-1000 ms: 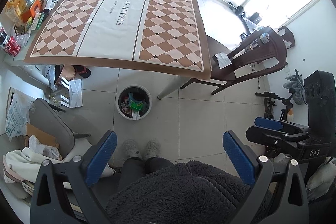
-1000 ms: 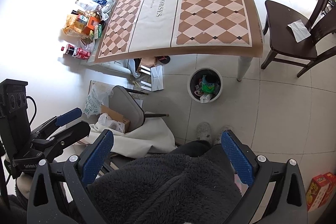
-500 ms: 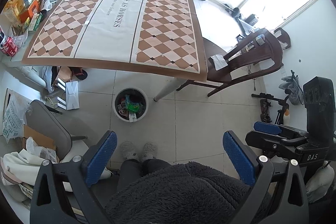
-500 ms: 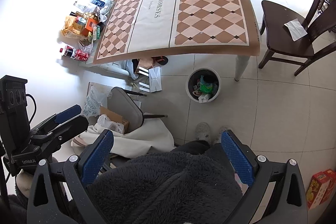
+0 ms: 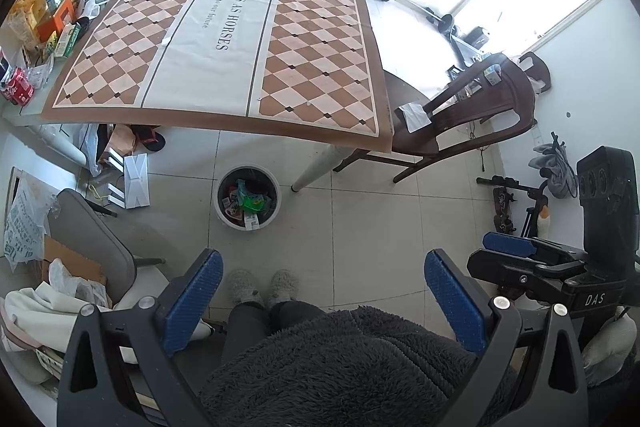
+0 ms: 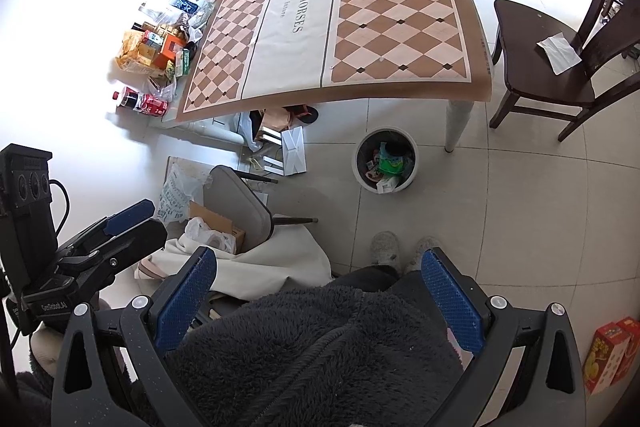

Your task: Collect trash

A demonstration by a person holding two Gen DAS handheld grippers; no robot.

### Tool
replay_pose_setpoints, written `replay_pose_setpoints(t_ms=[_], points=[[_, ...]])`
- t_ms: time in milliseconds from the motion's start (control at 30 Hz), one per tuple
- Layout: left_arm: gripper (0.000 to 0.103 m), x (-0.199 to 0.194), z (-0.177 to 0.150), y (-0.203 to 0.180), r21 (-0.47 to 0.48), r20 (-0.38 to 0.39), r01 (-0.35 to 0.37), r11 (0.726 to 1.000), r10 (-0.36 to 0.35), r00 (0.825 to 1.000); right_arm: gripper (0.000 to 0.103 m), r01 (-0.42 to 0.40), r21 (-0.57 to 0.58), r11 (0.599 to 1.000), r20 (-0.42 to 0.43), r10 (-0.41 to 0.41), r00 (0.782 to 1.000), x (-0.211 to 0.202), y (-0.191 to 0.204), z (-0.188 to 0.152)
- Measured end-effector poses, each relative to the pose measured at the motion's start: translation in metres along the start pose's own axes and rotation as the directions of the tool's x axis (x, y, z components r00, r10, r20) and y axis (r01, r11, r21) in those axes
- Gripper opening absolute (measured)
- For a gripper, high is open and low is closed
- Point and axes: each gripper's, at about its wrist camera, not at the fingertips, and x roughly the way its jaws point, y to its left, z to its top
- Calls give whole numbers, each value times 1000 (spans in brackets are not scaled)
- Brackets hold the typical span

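A white round trash bin [image 5: 247, 197] full of wrappers stands on the tiled floor by the table leg; it also shows in the right wrist view [image 6: 385, 165]. My left gripper [image 5: 324, 303] is open and empty, held high over the floor above the person's lap. My right gripper [image 6: 320, 297] is open and empty too, at the same height. Each gripper shows at the edge of the other's view. The table [image 5: 224, 35] with a checkered cloth has nothing on the cloth. A white paper scrap [image 6: 559, 51] lies on the dark wooden chair [image 6: 548, 75].
Snack packs, boxes and a red bottle [image 6: 140, 101] crowd the table's left end. Bags and a white folded box [image 5: 136, 181] lie under the table. A grey chair [image 6: 240, 205], cardboard and cloth sit at left. Red-yellow boxes [image 6: 608, 355] lie on the floor at right.
Both grippers have drifted slightly back and up, so the table and bin sit a little further off. Both stay open and empty.
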Motion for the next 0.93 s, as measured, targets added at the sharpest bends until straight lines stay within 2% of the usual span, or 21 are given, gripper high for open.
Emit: replay_pose_setpoints(t_ms=[933], points=[[103,-4,-21,-10,5,-1,0,1000,0,1000,103,2,-7,1000,-9,-2,1000,1,-2,-15]])
